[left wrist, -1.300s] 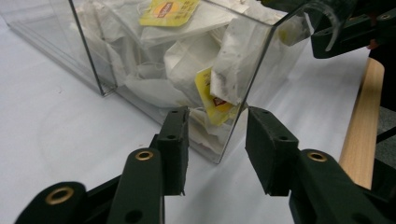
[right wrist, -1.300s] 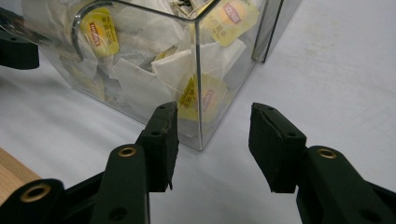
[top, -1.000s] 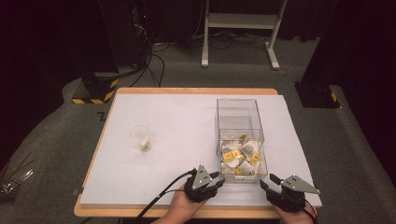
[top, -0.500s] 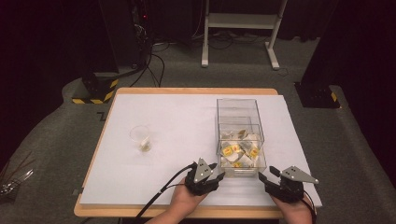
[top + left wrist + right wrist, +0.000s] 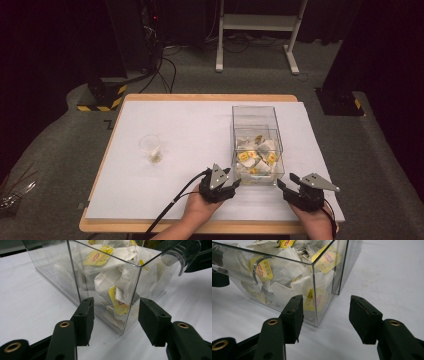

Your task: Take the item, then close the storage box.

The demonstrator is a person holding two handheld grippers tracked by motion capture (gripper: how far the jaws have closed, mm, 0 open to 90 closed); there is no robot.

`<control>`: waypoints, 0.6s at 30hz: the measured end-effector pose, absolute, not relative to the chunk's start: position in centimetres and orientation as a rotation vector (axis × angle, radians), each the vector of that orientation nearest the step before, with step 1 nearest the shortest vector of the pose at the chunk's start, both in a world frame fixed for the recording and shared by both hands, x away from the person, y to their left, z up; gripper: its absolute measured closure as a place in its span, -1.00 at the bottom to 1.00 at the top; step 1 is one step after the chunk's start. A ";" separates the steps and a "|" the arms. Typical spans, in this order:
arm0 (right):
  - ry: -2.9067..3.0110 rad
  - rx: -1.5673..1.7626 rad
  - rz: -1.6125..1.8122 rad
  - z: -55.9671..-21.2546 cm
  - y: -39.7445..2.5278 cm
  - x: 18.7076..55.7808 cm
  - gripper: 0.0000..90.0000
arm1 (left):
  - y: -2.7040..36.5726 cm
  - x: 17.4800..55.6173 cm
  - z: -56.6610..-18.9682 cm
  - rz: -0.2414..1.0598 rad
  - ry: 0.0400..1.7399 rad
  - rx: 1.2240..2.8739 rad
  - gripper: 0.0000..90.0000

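From above, the clear box (image 5: 256,142) of tea bags (image 5: 256,156) lies right of centre, its long axis running near to far. My left gripper (image 5: 226,186) faces its near-left corner, jaws spread. My right gripper (image 5: 286,189) faces the near-right corner, jaws apart.

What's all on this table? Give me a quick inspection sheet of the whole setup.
Surface: white sheet over a wooden table.
Job's things: clear box full of tea bags.
Clutter: small clear cup, something small inside.
Grippers: left hand-held gripper and right hand-held gripper, both open, each facing a near box corner.
Cables: black cable trailing from the left one.
Surroundings: grey carpet, white stand, dark equipment.
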State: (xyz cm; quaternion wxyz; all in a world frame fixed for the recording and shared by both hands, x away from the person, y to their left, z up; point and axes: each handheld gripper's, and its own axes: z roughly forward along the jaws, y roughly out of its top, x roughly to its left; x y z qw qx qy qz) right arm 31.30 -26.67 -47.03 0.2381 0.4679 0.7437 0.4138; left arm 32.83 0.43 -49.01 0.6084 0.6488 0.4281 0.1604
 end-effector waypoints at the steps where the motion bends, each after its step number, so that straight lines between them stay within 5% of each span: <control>1: 2.036 1.283 1.134 -47.1 -26.6 31.4 0.01 | 0.4 32.9 -49.0 0.372 0.992 1.496 0.04; 18: 2.015 1.277 1.141 -47.0 -25.9 33.3 0.00 | 0.3 34.8 -49.2 0.412 1.026 1.475 -0.01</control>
